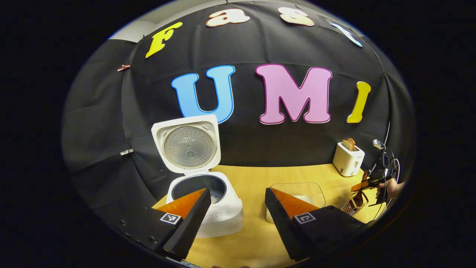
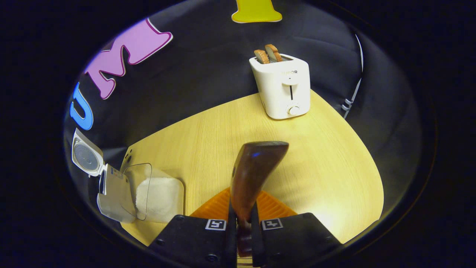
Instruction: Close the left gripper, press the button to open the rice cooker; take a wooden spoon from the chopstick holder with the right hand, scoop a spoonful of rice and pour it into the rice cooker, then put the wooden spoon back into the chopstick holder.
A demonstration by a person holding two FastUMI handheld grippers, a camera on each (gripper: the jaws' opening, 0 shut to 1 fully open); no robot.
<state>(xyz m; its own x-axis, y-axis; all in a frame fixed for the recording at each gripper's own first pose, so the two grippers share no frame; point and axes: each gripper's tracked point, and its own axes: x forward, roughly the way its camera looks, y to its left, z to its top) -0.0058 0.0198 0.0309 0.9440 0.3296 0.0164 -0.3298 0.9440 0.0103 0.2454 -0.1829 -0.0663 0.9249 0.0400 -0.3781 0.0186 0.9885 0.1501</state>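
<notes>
Right gripper view: fingers (image 2: 230, 223) pinch wooden spoon (image 2: 253, 175), pointing forward; left gripper (image 1: 238, 208) spread

Dim booth; sharp centre — fisheye-warped edges

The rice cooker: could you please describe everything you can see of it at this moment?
The rice cooker is a white, plastic-looking appliance with rounded corners, standing on the wooden table. Its hinged lid stands raised at the back, showing a round metallic inner plate. The dark inner pot lies exposed, and a panel of small controls faces forward. A clear container of rice sits beside it. The open left hand-held gripper is in front of it, not visibly touching it.
</notes>
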